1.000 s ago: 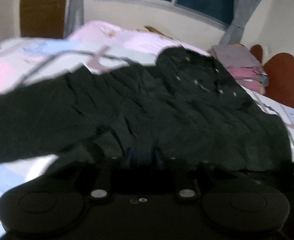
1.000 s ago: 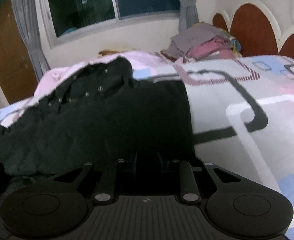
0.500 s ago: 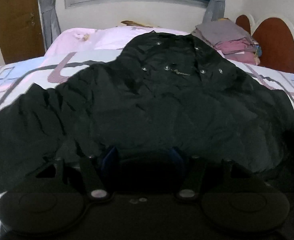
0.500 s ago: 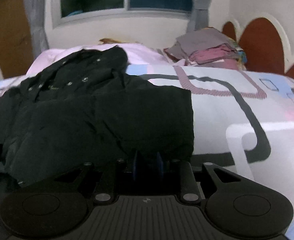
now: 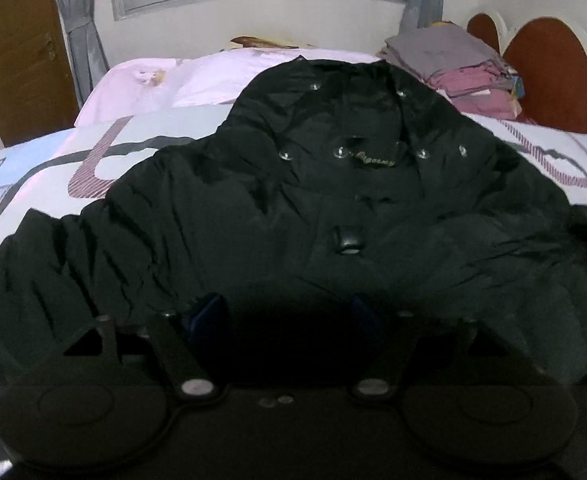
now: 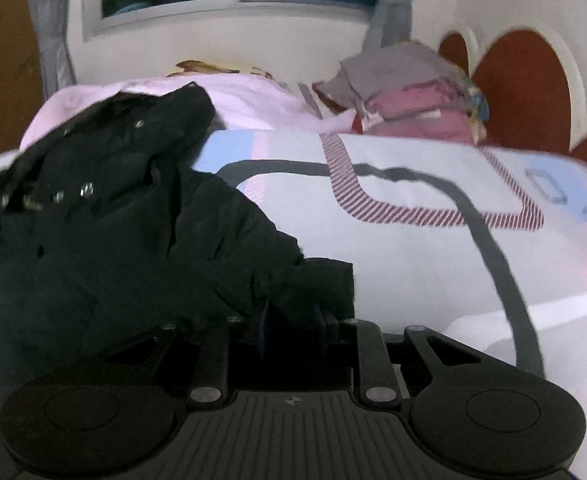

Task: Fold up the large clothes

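Black padded jacket with silver snap buttons (image 5: 333,208) lies spread across the bed's patterned white, pink and blue quilt (image 5: 45,168), filling the middle and lower part of the left wrist view, its collar toward the top centre and its hem running down to the left gripper (image 5: 285,314). That gripper's blue-tipped fingers (image 5: 209,312) stand wide apart at the lower centre of the frame, released, with dark jacket cloth lying between and under them; whether the tips touch the cloth cannot be told in the dim light.

In the right wrist view the same jacket (image 6: 105,240) is bunched up in the left half of the frame, and one flat end of it reaches down to the lower centre. There the right gripper (image 6: 291,320) has its blue fingers (image 6: 263,322) drawn close together, clenched on that black edge of cloth, which sticks up just above them. To the right of the grasp the quilt (image 6: 413,280) lies bare.

A stack of folded grey and pink clothes (image 5: 465,68) sits at the upper right, against the brown and white scalloped headboard (image 5: 549,72), well apart from the jacket in the right wrist view.
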